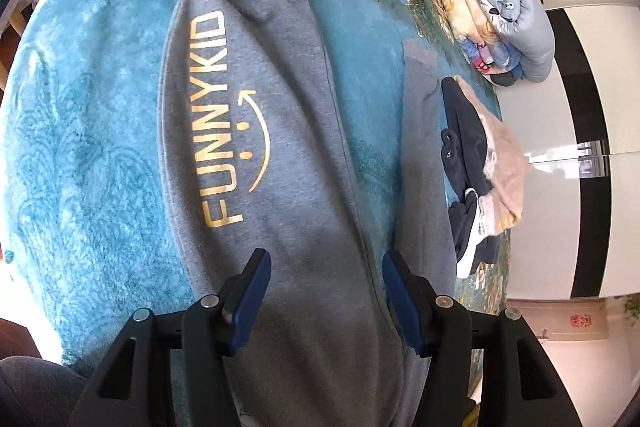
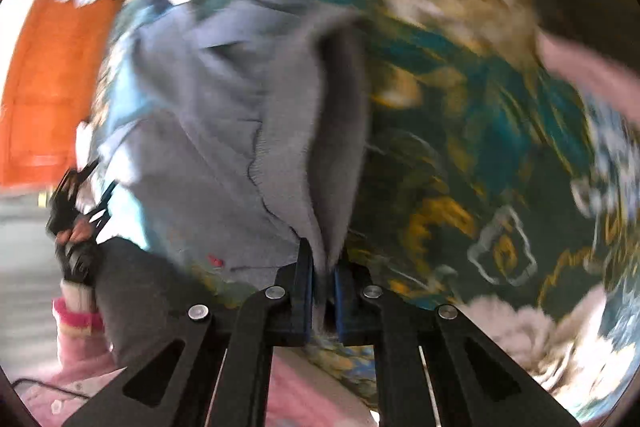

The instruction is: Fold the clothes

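Grey fleece filled the left wrist view: the sweatshirt [image 1: 256,131], printed FUNNYKID in gold, lay flat on a teal blanket [image 1: 88,131] with its ribbed hem at the far end. One sleeve [image 1: 424,163] stretched out apart from the body, towards a heap of dark and pink clothes [image 1: 480,163]. Further off sat a stack of folded bedding [image 1: 508,15]. The left gripper [image 1: 326,303] hung over the near part of the sweatshirt with its blue pads wide apart and nothing between them.

In the right wrist view everything was smeared by motion. The right gripper [image 2: 324,283] was clamped narrow on a fold of the grey sweatshirt [image 2: 224,131], the cloth rising in a ridge from its pads. The patterned blanket [image 2: 480,147] lay beneath. At the left edge, probably the other gripper, a dark tool was held in a hand [image 2: 74,231] with a pink cuff.
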